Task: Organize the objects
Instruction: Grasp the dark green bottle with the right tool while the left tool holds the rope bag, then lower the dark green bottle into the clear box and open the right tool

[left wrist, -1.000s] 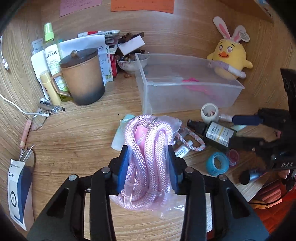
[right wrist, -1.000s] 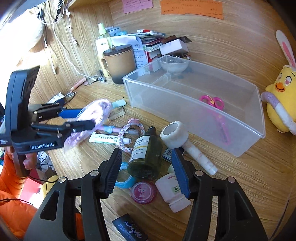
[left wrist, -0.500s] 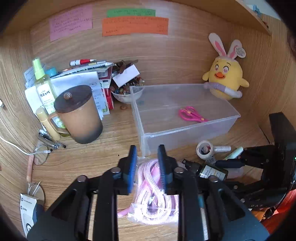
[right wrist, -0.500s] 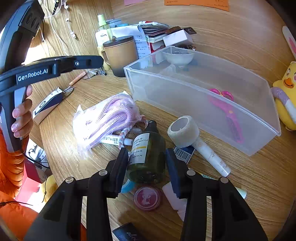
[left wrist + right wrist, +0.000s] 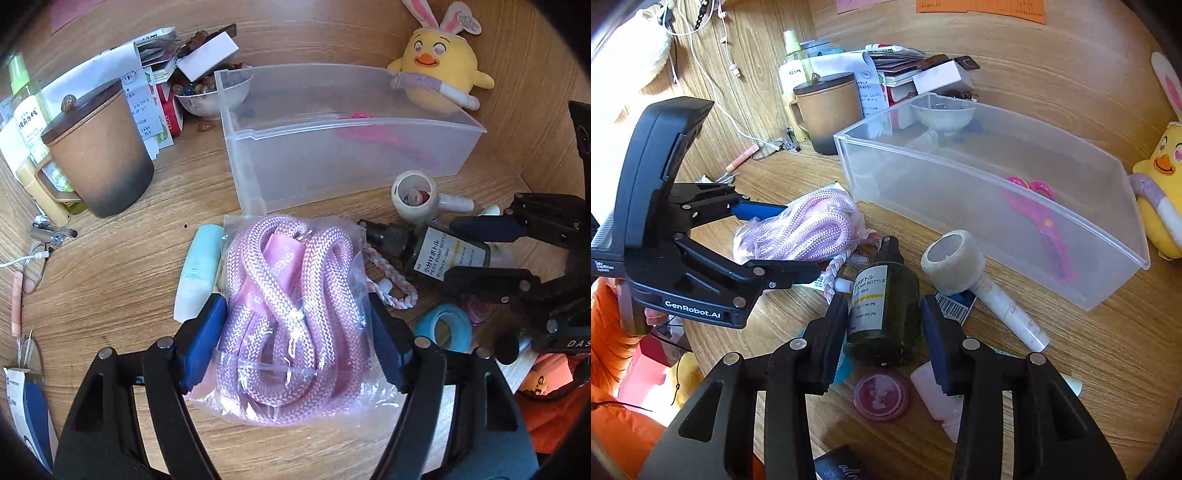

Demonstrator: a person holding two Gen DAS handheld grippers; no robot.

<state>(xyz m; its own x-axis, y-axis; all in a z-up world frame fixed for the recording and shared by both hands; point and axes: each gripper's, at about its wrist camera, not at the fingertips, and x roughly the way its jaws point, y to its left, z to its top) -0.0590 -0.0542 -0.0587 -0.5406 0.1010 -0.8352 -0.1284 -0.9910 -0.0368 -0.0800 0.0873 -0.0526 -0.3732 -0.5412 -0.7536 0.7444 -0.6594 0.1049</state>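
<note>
A clear bag of pink rope [image 5: 291, 310] lies on the wooden desk in front of the clear plastic bin [image 5: 258, 173]. My left gripper [image 5: 295, 339] is open with its blue pads on either side of the bag; I cannot tell whether they touch it. The bag also shows in the right wrist view [image 5: 801, 229]. My right gripper [image 5: 884, 328] is open around a dark green pump bottle [image 5: 886, 314] lying on the desk. The bin [image 5: 960, 177] holds pink scissors [image 5: 1041, 218].
A brown lidded mug [image 5: 96, 147], papers and a bead bowl [image 5: 210, 96] stand at the back left. A yellow plush chick [image 5: 439, 74] sits behind the bin. A white tube [image 5: 979, 280], blue tape ring [image 5: 448, 328], pink jar [image 5: 881, 395] and braided cord [image 5: 388, 277] lie nearby.
My left gripper let the rope bag go, lifted away, then came back down open around it. My right gripper moved in closer around the green bottle.
</note>
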